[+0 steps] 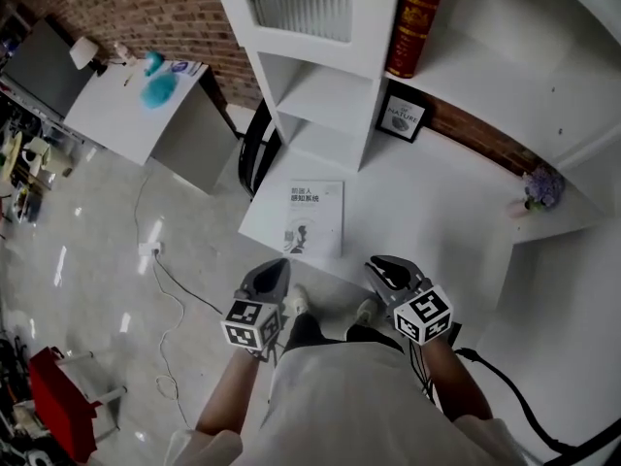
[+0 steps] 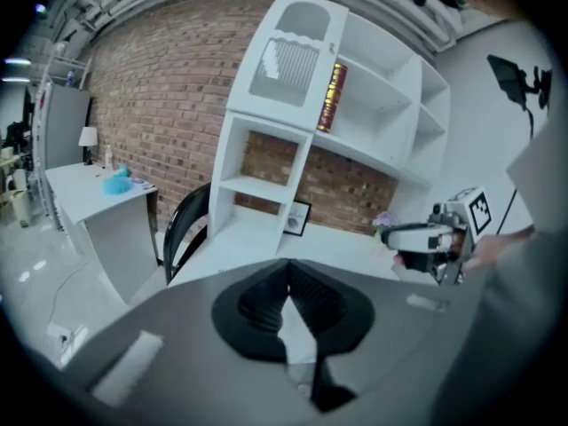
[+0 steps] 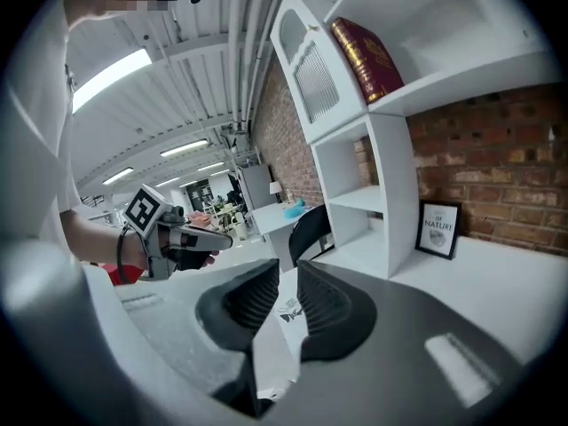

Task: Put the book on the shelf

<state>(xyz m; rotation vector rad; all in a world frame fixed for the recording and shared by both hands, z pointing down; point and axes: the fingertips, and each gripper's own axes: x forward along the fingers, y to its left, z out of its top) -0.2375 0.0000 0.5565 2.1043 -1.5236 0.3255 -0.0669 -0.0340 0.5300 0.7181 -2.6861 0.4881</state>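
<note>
Hovering just short of the white book [image 1: 315, 218], whose long axis runs toward the shelf [image 1: 325, 90], my clenched, empty left tongs [image 1: 275, 266] sit nearer than my slightly parted, empty right tongs [image 1: 382, 265].

left gripper [image 1: 275, 272] and right gripper [image 1: 386, 270]: grey shells, black ribbed pads [image 3: 244, 302]. behind each one's fingers, a white marker cube [image 1: 424, 316] with black squares. a black cable [image 1: 505, 391] runs behind the right fingers. pale shirt [image 1: 359, 396], white shoes [image 1: 296, 301].

Spotted a framed print [image 1: 403, 116] upper middle, purple flowers [image 1: 541, 188] far right, black chair [image 1: 257, 149] left of centre, teal fluffy thing [image 1: 158, 85] upper left.
</note>
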